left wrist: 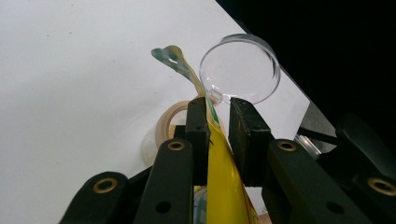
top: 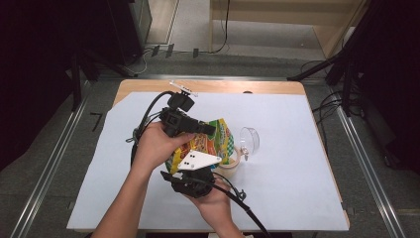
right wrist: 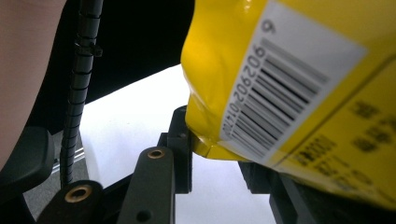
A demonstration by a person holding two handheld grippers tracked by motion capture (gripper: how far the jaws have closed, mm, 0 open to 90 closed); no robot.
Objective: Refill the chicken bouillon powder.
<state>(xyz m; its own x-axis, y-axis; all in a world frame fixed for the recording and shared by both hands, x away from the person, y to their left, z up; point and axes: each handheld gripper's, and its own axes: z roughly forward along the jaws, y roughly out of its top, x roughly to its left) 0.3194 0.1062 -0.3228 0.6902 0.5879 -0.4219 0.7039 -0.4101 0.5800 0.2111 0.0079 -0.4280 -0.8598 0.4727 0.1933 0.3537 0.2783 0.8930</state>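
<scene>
A yellow snack bag with a printed front is held up over the middle of the table, between both hands. My left gripper reaches in from the left, and in the left gripper view its jaws are shut on the bag's thin top edge. My right gripper comes up from below, under its grey plate. In the right gripper view the bag's lower corner, beside the barcode, sits pinched between the jaws. The far jaw is hidden behind the bag.
A roll of beige tape lies on the white sheet under the bag. A clear round plastic cup lies on its side just right of it. Cables trail from both grippers. The wooden table edge runs along the back.
</scene>
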